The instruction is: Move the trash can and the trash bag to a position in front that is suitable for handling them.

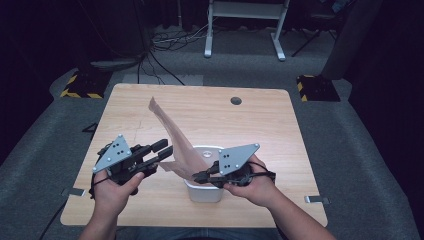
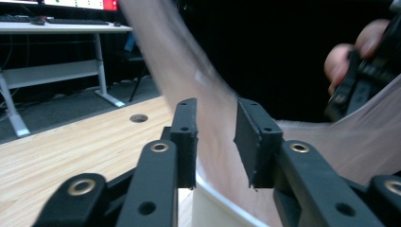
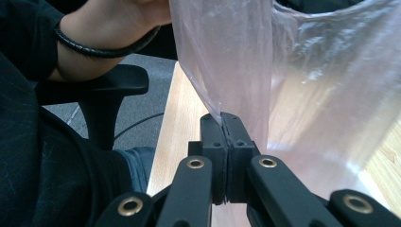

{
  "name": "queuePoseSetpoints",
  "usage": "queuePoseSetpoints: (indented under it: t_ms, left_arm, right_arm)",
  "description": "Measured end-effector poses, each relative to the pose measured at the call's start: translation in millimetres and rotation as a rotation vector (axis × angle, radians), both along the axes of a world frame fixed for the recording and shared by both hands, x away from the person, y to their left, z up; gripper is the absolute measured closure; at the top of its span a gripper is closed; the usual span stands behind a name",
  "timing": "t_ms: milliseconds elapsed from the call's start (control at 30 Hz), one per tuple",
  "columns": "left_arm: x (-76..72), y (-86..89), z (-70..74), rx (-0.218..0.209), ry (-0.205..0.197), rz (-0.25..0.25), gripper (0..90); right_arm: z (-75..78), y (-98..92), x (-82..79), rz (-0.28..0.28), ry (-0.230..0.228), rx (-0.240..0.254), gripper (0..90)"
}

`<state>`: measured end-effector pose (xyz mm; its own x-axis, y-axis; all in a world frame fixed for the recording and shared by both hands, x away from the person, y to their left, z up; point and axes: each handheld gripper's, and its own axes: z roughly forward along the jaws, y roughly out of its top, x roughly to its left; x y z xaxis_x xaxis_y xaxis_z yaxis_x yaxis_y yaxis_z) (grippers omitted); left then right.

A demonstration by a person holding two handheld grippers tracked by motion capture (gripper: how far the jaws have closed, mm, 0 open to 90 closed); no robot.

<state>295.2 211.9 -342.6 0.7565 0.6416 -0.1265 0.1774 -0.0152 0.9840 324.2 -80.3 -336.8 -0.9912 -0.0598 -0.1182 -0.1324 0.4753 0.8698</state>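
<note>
A: What is the left gripper [image 1: 161,151] doing?

B: Its jaws stand apart, pads clear of the thin, translucent pinkish plastic bag [image 1: 176,145] that hangs between and just beyond them.

A: And the bag itself?

B: It drapes over the small white plastic bin [image 1: 206,190] on the light wooden table [image 1: 260,125], between both grippers.

A: The right gripper [image 1: 200,176]?

B: Closed tight, pinching the bag's edge right at its fingertips, just above the bin.
</note>
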Motion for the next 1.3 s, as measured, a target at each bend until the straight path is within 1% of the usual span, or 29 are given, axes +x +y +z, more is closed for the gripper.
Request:
queuePoseSetpoints:
  t_ms: [67, 200, 267, 300, 400, 433, 533, 600, 633, 700, 800, 867, 900, 967, 1033, 1100, 1167, 1233, 1300]
  left_arm:
    - [0.3, 1.7, 2.6, -0.020, 0.005, 0.012, 63.2]
    - [0.6, 0.4, 6.6, -0.058, 0.016, 0.006, 59.3]
    - [2.0, -0.3, 8.3, -0.058, 0.019, 0.019, 58.8]
    - [4.0, -0.8, 8.0, -0.053, 0.027, 0.027, 58.8]
    - [9.2, -2.0, 3.2, -0.027, 0.041, 0.050, 59.7]
    - [10.5, -2.3, 1.0, -0.011, 0.053, 0.056, 60.5]
    - [14.7, -3.0, -5.5, -0.009, 0.090, 0.032, 66.4]
    - [15.3, -3.7, -7.5, -0.012, 0.103, 0.028, 70.0]
    - [15.5, -3.4, -7.9, -0.007, 0.102, 0.025, 71.5]
    - [15.2, -2.4, -8.1, -0.010, 0.105, 0.020, 75.6]
    - [14.9, -0.1, -8.3, -0.012, 0.100, 0.027, 78.1]
    - [15.1, 1.4, -9.5, -0.012, 0.104, 0.028, 81.3]
    - [15.3, 2.1, -9.9, -0.001, 0.102, 0.031, 83.8]
    - [15.9, 1.7, -11.5, 0.006, 0.099, 0.019, 88.9]
    - [15.3, 0.0, -11.7, 0.013, 0.094, 0.014, 89.9]
    - [14.0, -1.8, -10.7, 0.018, 0.080, 0.005, 90.0]
    - [12.6, -2.5, -9.1, 0.022, 0.066, -0.002, 90.0]
    - [11.2, -3.0, -7.9, 0.018, 0.060, -0.004, 90.0]
    - [10.4, -3.3, -7.5, 0.016, 0.057, -0.010, 90.0]
  right_arm:
    - [0.0, -1.0, 0.2, -0.002, 0.002, 0.002, 89.4]
    - [1.8, -2.1, -0.1, -0.005, -0.004, 0.001, 89.0]
    - [2.4, -2.3, 0.0, -0.006, -0.006, 0.000, 88.9]
    - [2.4, -2.3, -0.1, -0.004, -0.006, -0.001, 88.9]
    - [1.8, -2.3, -1.0, 0.001, -0.008, 0.000, 89.0]
    - [1.1, -2.4, -1.3, 0.001, -0.008, 0.000, 89.0]
    - [-2.0, -3.1, -1.6, 0.004, -0.005, -0.006, 89.0]
    - [-4.2, -3.1, -2.1, 0.004, -0.004, -0.012, 89.2]
    - [-4.8, -3.0, -2.5, 0.005, -0.002, -0.012, 89.3]
    - [-5.7, -2.6, -3.2, 0.008, -0.004, -0.014, 89.4]
    - [-6.2, -2.6, -4.1, 0.011, -0.006, -0.020, 90.0]
    - [-6.9, -3.0, -4.1, 0.011, -0.008, -0.022, 90.0]
    - [-7.6, -3.3, -4.1, 0.012, -0.004, -0.023, 90.0]
    - [-8.9, -3.5, -4.0, 0.011, -0.003, -0.026, 90.0]
    - [-9.7, -3.6, -4.2, 0.013, -0.002, -0.029, 89.7]
    - [-8.8, -4.9, -4.3, 0.009, -0.002, -0.027, 86.6]
    - [-6.6, -7.9, -3.4, 0.001, 0.000, -0.019, 80.8]
    - [-2.7, -13.5, -0.7, -0.019, 0.006, -0.001, 73.2]
    - [2.0, -21.1, 2.5, -0.048, 0.008, 0.014, 69.8]
